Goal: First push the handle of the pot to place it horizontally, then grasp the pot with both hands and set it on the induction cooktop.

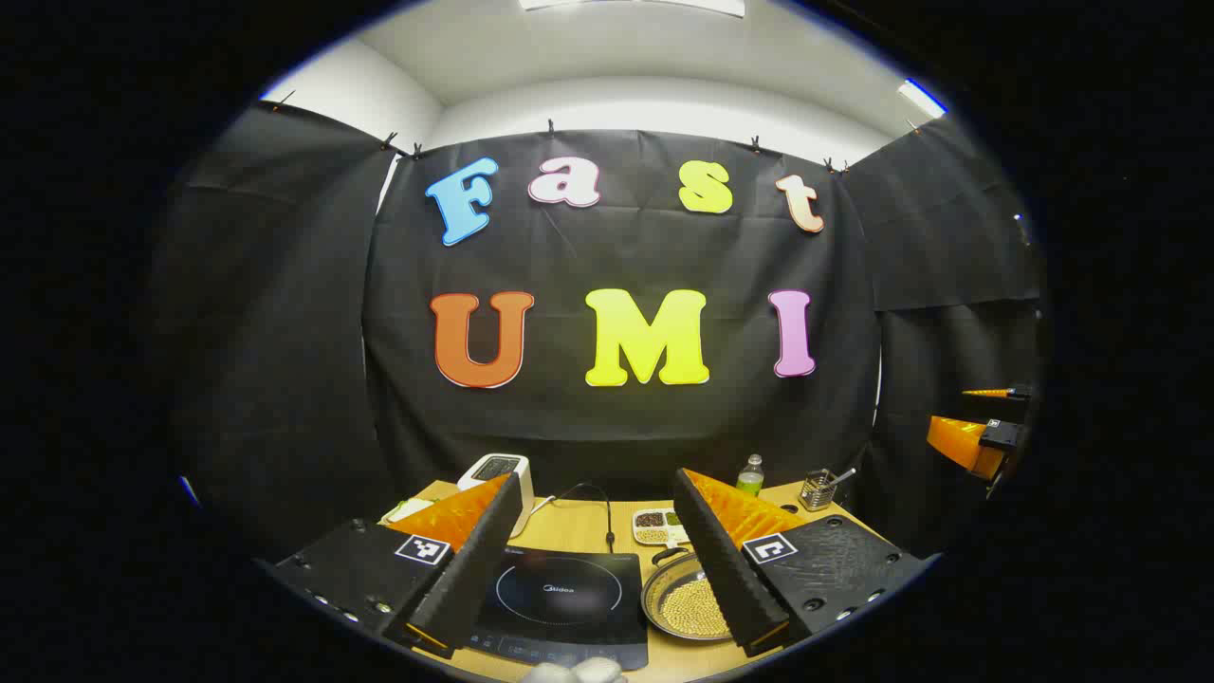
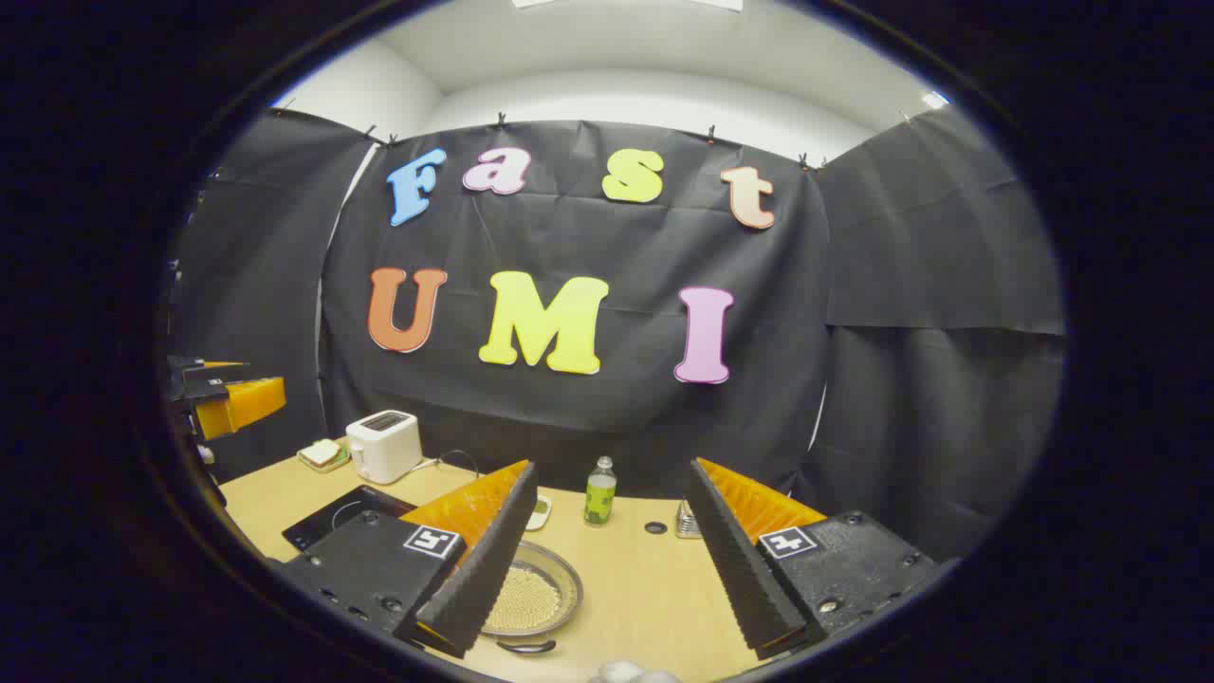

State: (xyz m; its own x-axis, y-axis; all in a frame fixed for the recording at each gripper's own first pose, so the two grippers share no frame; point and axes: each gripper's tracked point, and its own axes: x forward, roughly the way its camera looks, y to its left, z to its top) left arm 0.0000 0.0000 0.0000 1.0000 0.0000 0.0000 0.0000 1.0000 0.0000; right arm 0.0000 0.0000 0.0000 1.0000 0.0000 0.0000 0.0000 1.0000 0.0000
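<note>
Table (image 2: 626, 579): I see a pale wooden top running back to the booth's black wall, with bare wood between my right fingers and over to the right edge.
Cooktop (image 1: 564, 602): the flat dark slab sits between my left fingers in the left gripper view, close to the near edge; in the right gripper view it lies left of the pot.
Pot (image 1: 688, 602): a shallow metal pan full of small pale beads, just right of the cooktop, partly hidden behind my left gripper's right finger. In the right gripper view the pot (image 2: 531, 598) lies low, behind my right gripper's left finger, its dark handle (image 2: 524, 647) pointing at the near edge.
Toaster (image 2: 384, 446): white, at the back left, well apart from the pot.
Bottle (image 2: 599, 491): green, upright at the back, beyond the pot.
Left gripper (image 1: 607, 531): fingers spread wide, above the table, holding and touching nothing.
Right gripper (image 2: 612, 531): fingers likewise spread wide, nothing between them, clear of the pot as far as I can tell.
</note>
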